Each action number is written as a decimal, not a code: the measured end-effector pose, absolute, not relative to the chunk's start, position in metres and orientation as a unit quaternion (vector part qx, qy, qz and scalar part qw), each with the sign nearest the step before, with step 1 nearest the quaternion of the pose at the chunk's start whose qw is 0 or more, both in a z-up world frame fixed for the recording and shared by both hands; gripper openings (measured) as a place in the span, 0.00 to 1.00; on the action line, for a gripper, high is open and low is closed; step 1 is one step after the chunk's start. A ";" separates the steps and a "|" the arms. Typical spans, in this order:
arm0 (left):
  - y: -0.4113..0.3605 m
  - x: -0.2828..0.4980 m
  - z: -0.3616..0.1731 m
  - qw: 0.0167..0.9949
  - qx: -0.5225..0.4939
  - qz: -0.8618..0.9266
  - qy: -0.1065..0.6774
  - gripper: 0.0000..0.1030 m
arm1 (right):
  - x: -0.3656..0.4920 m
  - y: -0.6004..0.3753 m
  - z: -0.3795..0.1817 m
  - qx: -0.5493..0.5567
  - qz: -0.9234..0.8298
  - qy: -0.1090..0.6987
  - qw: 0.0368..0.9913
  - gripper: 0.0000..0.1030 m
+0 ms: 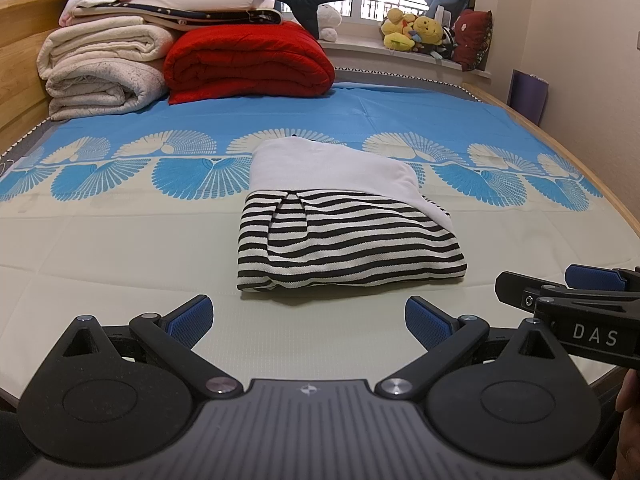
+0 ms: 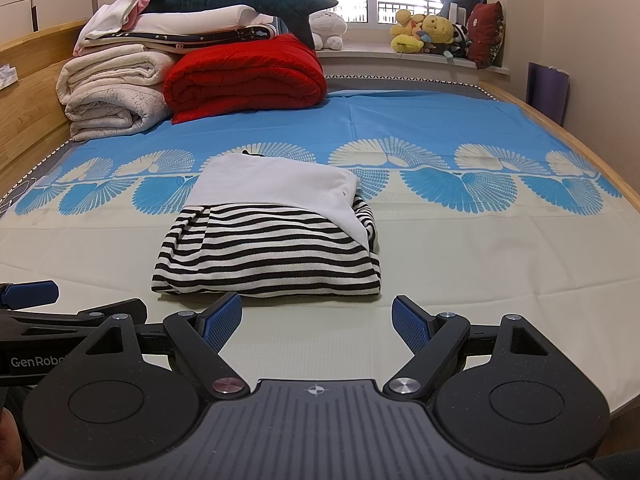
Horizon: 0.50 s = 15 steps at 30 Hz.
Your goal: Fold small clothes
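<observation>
2 handheld grippers sit side by side, both angled downward. The left gripper (image 1: 308,320) has its jaws spread wide, blue pads (image 1: 196,320) facing inward with nothing between them. The right gripper (image 2: 316,320) matches it, jaws wide apart and empty. Each appears at the edge of the other's view, close together. A bit of hand (image 1: 628,420) shows at the lower right edge.

White letters "DAS" stand on the black plastic right gripper (image 1: 560,280); "GenRobo", cut off, on the black plastic left gripper (image 2: 30,294).
</observation>
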<state>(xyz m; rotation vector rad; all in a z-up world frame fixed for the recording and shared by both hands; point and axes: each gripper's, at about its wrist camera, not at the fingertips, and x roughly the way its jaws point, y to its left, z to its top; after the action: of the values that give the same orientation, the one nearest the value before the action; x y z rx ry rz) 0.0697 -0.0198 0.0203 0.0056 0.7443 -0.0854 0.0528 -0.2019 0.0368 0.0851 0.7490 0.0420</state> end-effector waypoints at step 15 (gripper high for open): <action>-0.019 0.070 0.020 0.930 0.002 -0.042 0.365 0.99 | 0.053 -0.202 0.037 0.042 0.021 0.366 0.929 0.81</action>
<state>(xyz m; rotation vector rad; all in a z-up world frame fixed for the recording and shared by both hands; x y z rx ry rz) 0.0702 -0.0186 0.0196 0.0049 0.7470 -0.0854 0.0529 -0.2021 0.0372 0.0855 0.7501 0.0425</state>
